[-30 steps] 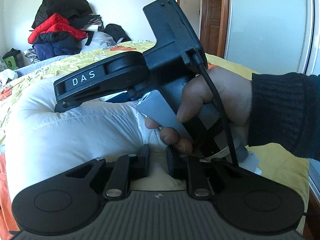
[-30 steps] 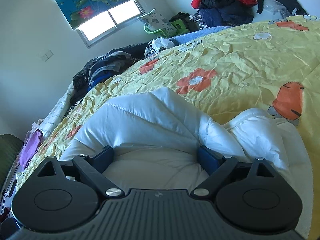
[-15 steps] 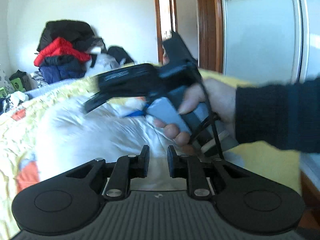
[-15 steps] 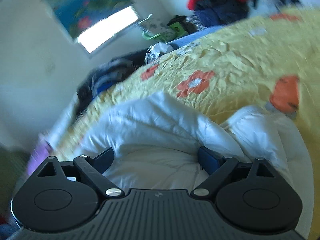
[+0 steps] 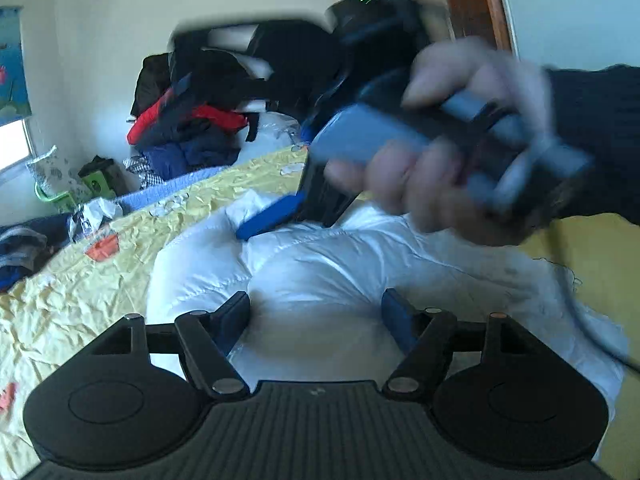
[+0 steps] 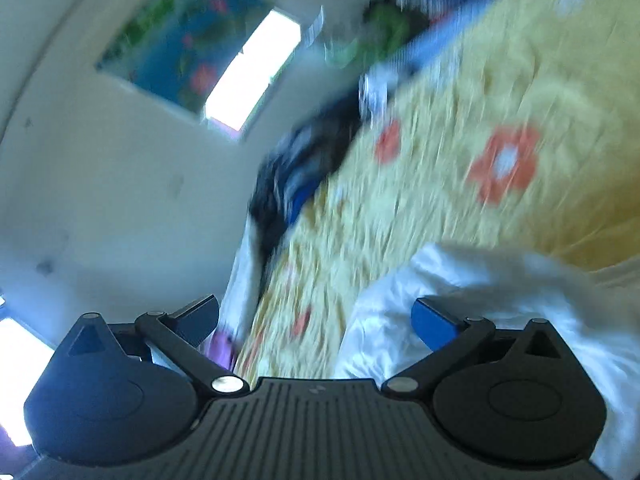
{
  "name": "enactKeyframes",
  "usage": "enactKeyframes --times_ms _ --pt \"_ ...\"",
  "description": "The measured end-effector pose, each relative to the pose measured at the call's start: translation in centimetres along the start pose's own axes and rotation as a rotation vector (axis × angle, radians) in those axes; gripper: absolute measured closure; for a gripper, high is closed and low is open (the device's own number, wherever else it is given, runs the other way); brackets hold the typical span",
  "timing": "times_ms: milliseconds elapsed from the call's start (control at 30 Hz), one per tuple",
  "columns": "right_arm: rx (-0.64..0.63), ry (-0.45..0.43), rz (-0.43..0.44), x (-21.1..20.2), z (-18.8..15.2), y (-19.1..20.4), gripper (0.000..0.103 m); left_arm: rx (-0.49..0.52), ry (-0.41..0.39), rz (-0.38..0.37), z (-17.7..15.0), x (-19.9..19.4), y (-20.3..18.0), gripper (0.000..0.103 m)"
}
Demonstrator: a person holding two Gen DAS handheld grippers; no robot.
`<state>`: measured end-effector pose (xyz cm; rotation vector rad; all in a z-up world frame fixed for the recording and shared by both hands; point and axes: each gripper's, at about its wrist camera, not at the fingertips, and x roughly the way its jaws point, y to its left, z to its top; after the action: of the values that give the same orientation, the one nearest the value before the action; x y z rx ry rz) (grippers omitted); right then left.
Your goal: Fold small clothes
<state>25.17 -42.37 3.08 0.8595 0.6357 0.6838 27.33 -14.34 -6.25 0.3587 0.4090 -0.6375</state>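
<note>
A white puffy garment (image 5: 340,272) lies bunched on the yellow flowered bedspread (image 5: 100,280). My left gripper (image 5: 316,318) hovers low over it. Its jaws are opening, and the fabric lies under the gap with neither pad pressing on it. Above the garment in the left wrist view, a hand (image 5: 452,184) in a dark sleeve holds the blurred right gripper, one blue fingertip (image 5: 269,218) pointing down-left. In its own tilted, blurred view my right gripper (image 6: 316,316) is opening wide with nothing in it. The garment (image 6: 500,292) shows behind its right finger.
A heap of red, navy and black clothes (image 5: 188,128) is piled beyond the bed's far side. A wooden door frame (image 5: 468,8) and a white wardrobe (image 5: 568,12) stand at the back right. Dark clothes (image 6: 296,176) lie at the bed's edge under a window (image 6: 248,76).
My left jaws went from nearly shut to wide apart. The right gripper rose off the garment and rolled, so its view swung toward the wall and window.
</note>
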Motion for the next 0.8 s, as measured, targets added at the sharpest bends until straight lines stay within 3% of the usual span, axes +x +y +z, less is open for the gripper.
enactKeyframes --times_ms 100,300,500,567,633,700,800 --pt "0.003 0.055 -0.075 2.1 0.5 -2.5 0.008 -0.032 0.023 0.006 -0.3 1.0 -0.2 0.031" --pt "-0.088 0.039 -0.062 2.8 -0.1 -4.7 0.014 0.024 0.018 0.034 -1.1 1.9 -1.8 0.031" --pt "-0.098 -0.044 -0.043 1.7 -0.8 -5.8 0.024 0.050 0.002 0.033 -1.4 1.9 -2.2 0.031" --pt "-0.056 -0.065 -0.093 0.7 -0.6 -5.2 0.025 0.055 -0.002 0.025 -1.1 1.6 -1.6 0.030" --pt "0.016 -0.113 -0.133 -1.4 -0.8 -3.7 0.023 0.035 -0.015 0.014 -0.9 0.8 -1.0 0.030" --pt "0.007 -0.174 -0.109 -4.3 -1.5 -1.7 0.021 0.009 -0.035 0.020 -0.6 -0.4 -0.2 0.029" --pt "-0.037 -0.261 -0.023 -9.1 -3.8 0.8 0.003 -0.081 -0.103 0.038 -0.4 -3.3 1.5 0.027"
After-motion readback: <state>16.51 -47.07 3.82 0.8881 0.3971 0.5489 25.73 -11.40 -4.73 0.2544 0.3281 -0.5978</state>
